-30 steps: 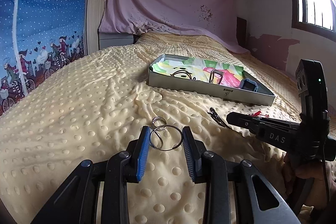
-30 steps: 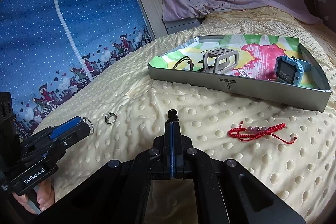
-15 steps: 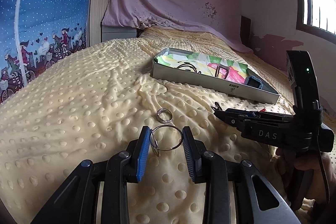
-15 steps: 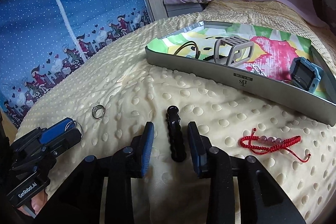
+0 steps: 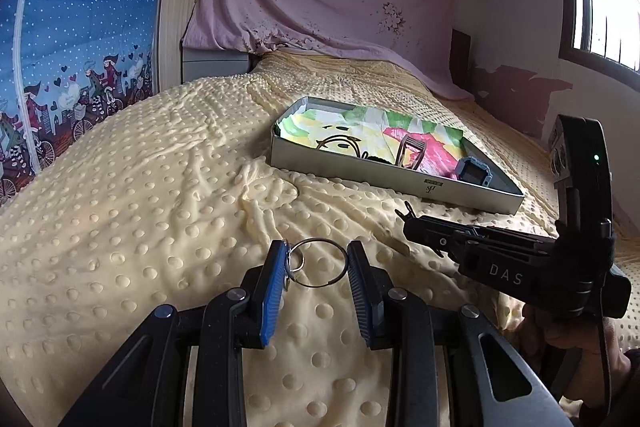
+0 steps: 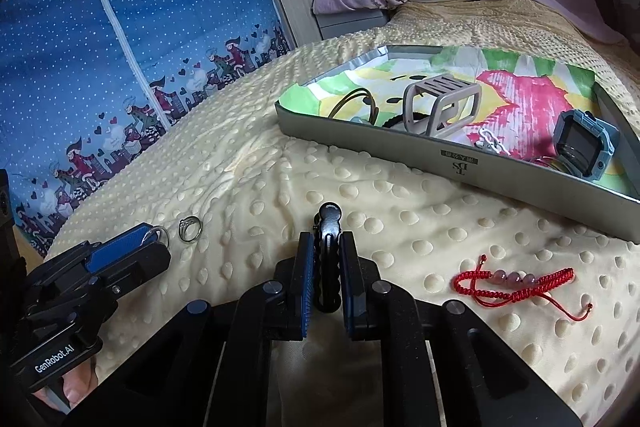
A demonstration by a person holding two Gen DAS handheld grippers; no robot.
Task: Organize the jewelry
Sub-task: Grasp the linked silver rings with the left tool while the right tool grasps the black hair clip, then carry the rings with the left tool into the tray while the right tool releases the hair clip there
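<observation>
Pale yellow blanket [image 6: 248, 187] with raised dot pattern. Grey tray [image 6: 400, 151], lining paper [image 6: 520, 95] in green, yellow, pink blotches. Red braided bracelet [image 6: 516, 281] (pinkish beads). Black hair clip [image 6: 326, 259]. Silver ring [image 6: 189, 229]. Blue watch [image 6: 584, 143], beige clip [image 6: 440, 103]. Blue curtain [image 6: 120, 27], white dots, cyclists-and-hearts border. Pink sheet [image 5: 320, 7], dark stains.

the left gripper [image 5: 316, 263] holds a big thin silver metal ring [image 5: 318, 263] between its two blue pads, with a small silver ring hooked on by the left pad. under it lies a bumpy yellow blanket [image 5: 140, 219]. ahead and to the right sits a flat grey tray [image 5: 400, 183] with bright paper inside. the black right gripper [image 5: 408, 223] points in from the right.
</observation>
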